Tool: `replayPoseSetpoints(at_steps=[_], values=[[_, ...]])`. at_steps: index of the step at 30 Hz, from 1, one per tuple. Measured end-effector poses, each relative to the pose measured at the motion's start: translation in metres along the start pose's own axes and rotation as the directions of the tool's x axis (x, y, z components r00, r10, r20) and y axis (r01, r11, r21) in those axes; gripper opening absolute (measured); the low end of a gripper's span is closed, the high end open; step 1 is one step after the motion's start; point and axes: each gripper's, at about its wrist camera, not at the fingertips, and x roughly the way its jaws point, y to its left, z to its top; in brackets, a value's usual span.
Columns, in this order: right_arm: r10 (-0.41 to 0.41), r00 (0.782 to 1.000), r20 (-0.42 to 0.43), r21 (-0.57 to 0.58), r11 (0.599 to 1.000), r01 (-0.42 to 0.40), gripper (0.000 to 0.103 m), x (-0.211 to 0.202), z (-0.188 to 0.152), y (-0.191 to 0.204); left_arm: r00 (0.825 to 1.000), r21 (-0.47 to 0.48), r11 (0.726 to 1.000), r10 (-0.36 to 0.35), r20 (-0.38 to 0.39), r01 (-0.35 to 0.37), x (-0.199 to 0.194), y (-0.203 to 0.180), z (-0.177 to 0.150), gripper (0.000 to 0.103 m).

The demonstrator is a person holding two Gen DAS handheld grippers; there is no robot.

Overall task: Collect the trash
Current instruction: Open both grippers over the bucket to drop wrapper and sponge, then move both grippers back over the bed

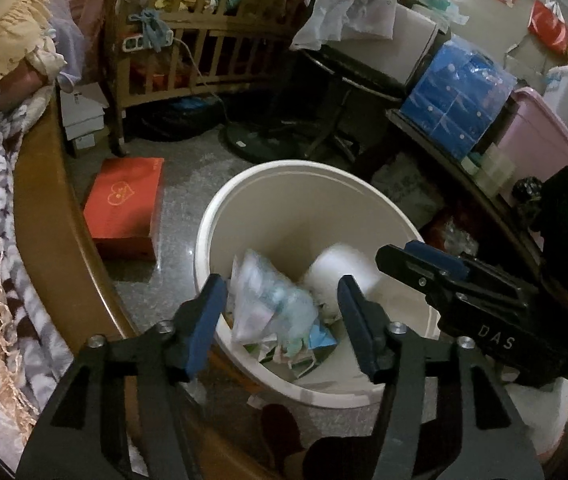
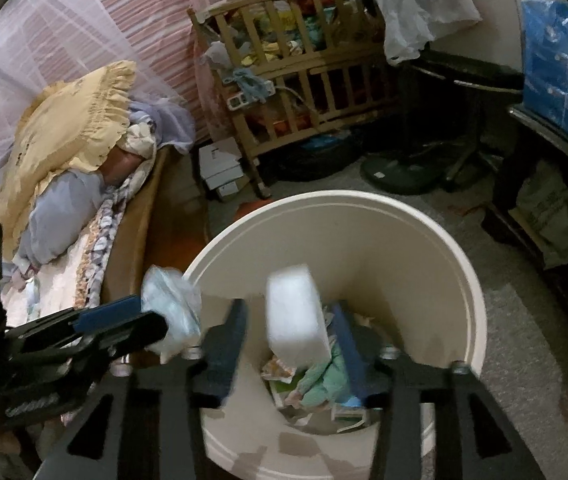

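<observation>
Bin (image 1: 203, 240), cream, on floor beside bed: holds paper and wrapper litter already. Crumpled plastic bag (image 1: 267, 300) and white block (image 2: 296, 316) blurred over its mouth, apparently dropping in. Remaining trash elsewhere: cannot tell. Left gripper (image 1: 279, 320): jaws parted, bag between them, pads not pressing. Right gripper (image 2: 292, 348): jaws parted, block loose between them.

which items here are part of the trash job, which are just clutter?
In play:
- white bin
- plastic bag, blurred, between the left gripper fingers
- white block, blurred, between the right gripper fingers
- trash already in the bin

Clutter:
- red box
- wooden crib
- yellow pillow
- blue package
- fan base
</observation>
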Motion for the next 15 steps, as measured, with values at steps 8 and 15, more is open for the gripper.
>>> replayPoseSetpoints(at_steps=[8,15], values=[[0.019,1.000,-0.010,-0.016,1.000,-0.019,0.049,0.003,0.000,0.005,0.998,-0.016,0.998,0.060,0.018,-0.060,-0.017,0.013,-0.004,0.058],[0.058,0.998,-0.015,-0.070,0.996,-0.059,0.049,0.006,0.000,0.029,0.984,-0.033,0.985,0.171,0.042,-0.169,-0.046,0.040,-0.016,0.058]])
